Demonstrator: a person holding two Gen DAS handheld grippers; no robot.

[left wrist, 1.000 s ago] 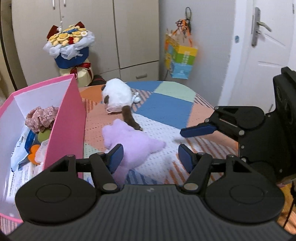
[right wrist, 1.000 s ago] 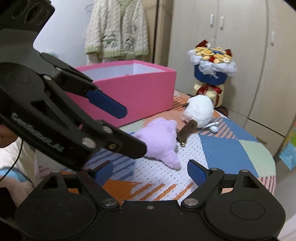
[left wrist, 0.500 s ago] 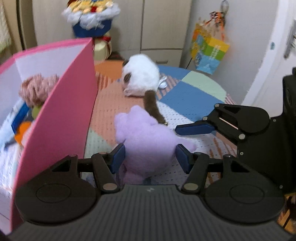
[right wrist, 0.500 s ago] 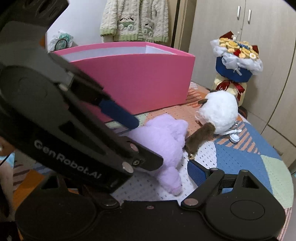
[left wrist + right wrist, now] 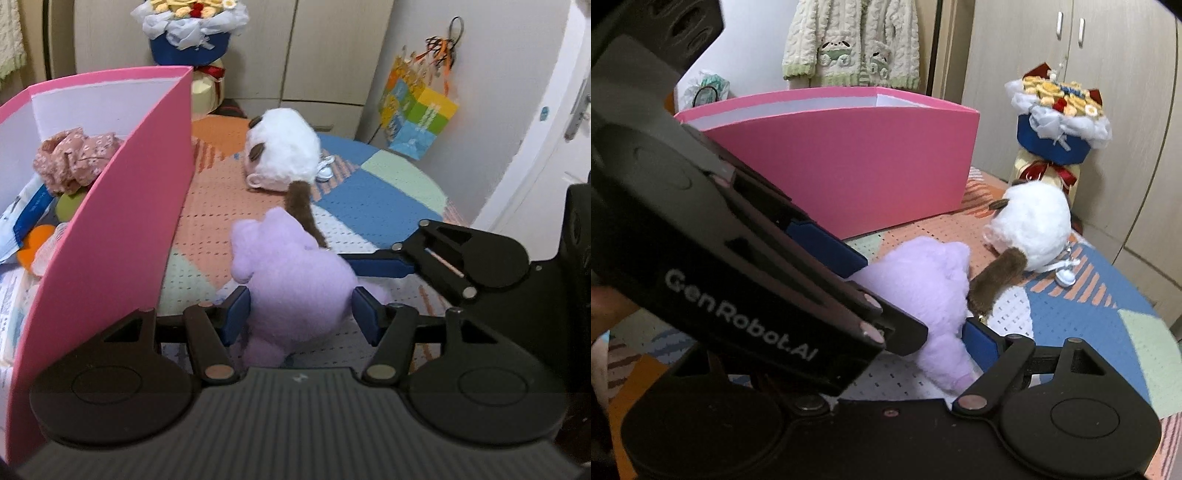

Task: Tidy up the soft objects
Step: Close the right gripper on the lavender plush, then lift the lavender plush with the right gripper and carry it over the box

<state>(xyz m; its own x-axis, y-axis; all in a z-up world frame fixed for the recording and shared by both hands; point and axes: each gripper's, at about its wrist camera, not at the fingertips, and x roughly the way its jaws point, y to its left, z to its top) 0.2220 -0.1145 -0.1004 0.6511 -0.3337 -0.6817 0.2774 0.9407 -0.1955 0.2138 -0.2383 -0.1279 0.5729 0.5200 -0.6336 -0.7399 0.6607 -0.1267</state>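
Observation:
A purple plush (image 5: pixel 295 273) lies on the patchwork table cloth (image 5: pixel 388 192) beside the pink box (image 5: pixel 122 221). My left gripper (image 5: pixel 301 314) straddles its near end; both blue pads (image 5: pixel 238 314) rest against its sides without squeezing. My right gripper (image 5: pixel 894 350) comes in from the right with its jaws closing. One of its fingers (image 5: pixel 373 266) lies along the plush's far side, and its right pad (image 5: pixel 979 343) is at the plush's leg. Its other finger is hidden behind the left gripper. A white plush with a brown tail (image 5: pixel 284 155) lies farther back, the tail touching the purple plush (image 5: pixel 923 280).
The pink box holds a floral cloth (image 5: pixel 74 158) and other items. A flower bouquet (image 5: pixel 188 33) and cupboards stand behind the table. A colourful gift bag (image 5: pixel 417 110) hangs on the wall at right. A knitted sweater (image 5: pixel 849 40) hangs behind the box.
Both grippers came forward and down onto the purple plush. The left one rolled level and now has the plush between its pads. The right finger reached the plush's side.

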